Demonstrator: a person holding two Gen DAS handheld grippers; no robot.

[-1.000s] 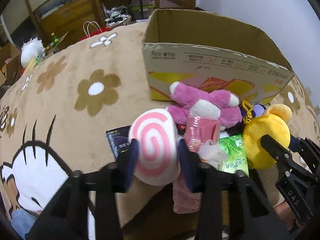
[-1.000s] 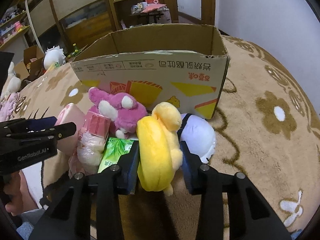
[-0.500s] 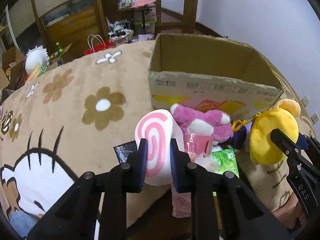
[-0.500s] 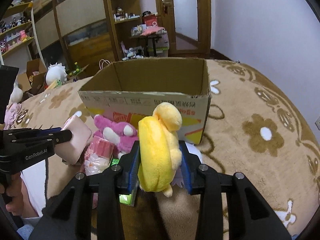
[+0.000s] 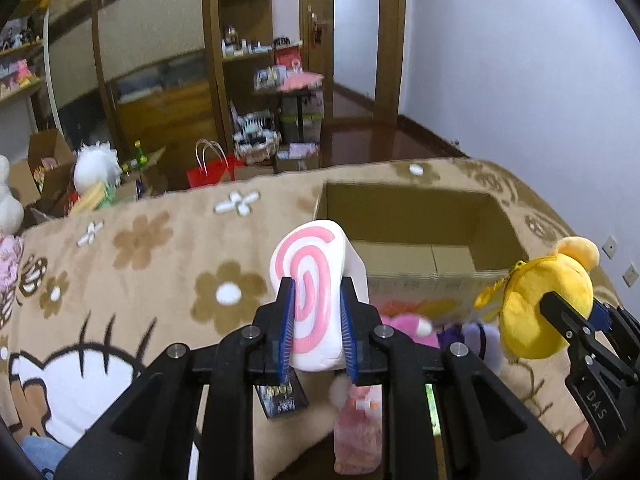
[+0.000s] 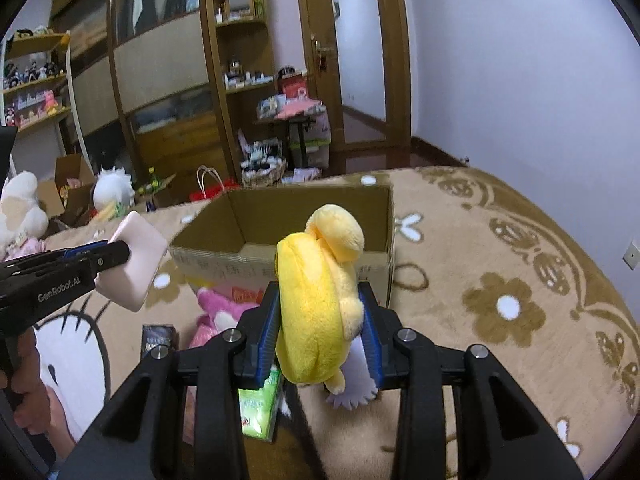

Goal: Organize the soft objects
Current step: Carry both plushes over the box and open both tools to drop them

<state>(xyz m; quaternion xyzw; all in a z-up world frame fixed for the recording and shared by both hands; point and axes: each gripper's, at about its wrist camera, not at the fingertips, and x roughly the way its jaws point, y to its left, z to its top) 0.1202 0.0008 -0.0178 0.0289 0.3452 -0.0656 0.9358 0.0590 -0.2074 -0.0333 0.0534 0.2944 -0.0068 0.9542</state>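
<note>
Fingers [image 5: 289, 320] of the left gripper [image 5: 316, 324] are pinching a white plush roll with a pink swirl [image 5: 308, 292], squeezing its lower half while its top is standing clear above the pads. In the right wrist view the fingers [image 6: 269, 328] of the right gripper [image 6: 320, 328] are pinching a yellow plush toy [image 6: 316, 300] across its middle, its rounded ear pointing toward the cardboard box [image 6: 384, 216]. Both toys are being held in the air in front of the box, which is sitting open on the flower-patterned beige blanket [image 6: 508, 308]; the part of its floor that shows is bare, though the near wall is hiding some of it.

Judging by this, the sorting is only beginning: nothing visible is lying in the box, and two pieces are hanging just short of its near rim. Several things are lying on the blanket before the box: a pink plush [image 6: 220, 304], a purple-and-white plush [image 5: 476, 340], a pink packet [image 5: 358, 432], a green packet [image 6: 256, 408] and a small dark card [image 5: 280, 396]. Carrying both held toys over the rim and letting go is probably the next step, then returning for the rest.
</note>
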